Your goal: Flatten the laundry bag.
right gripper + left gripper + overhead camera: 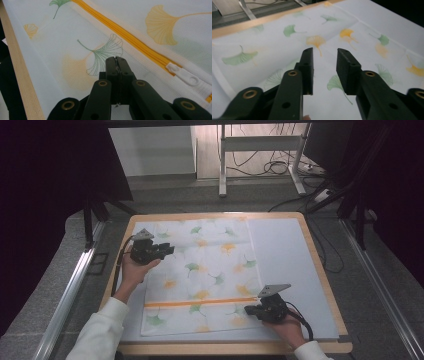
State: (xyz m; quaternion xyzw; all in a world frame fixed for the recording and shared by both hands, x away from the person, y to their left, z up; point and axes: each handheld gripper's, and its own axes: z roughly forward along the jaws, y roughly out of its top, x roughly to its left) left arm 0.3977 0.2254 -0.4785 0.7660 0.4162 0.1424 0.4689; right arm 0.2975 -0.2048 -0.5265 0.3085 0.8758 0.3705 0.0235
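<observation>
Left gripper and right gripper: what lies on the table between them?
In the high view, only the leaf-print mesh bag with its orange zipper lies between the left gripper and right gripper.

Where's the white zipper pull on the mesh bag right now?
The white zipper pull sits at the end of the orange zipper, low right in the right gripper view, just right of the shut right gripper.

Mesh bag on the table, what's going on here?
A person works a ginkgo-print mesh bag lying flat on the table with two handheld grippers. The right gripper is shut, resting on the mesh beside the orange zipper, near its white pull. The left gripper hovers open over the bag's far left part, nothing between its jaws.
</observation>
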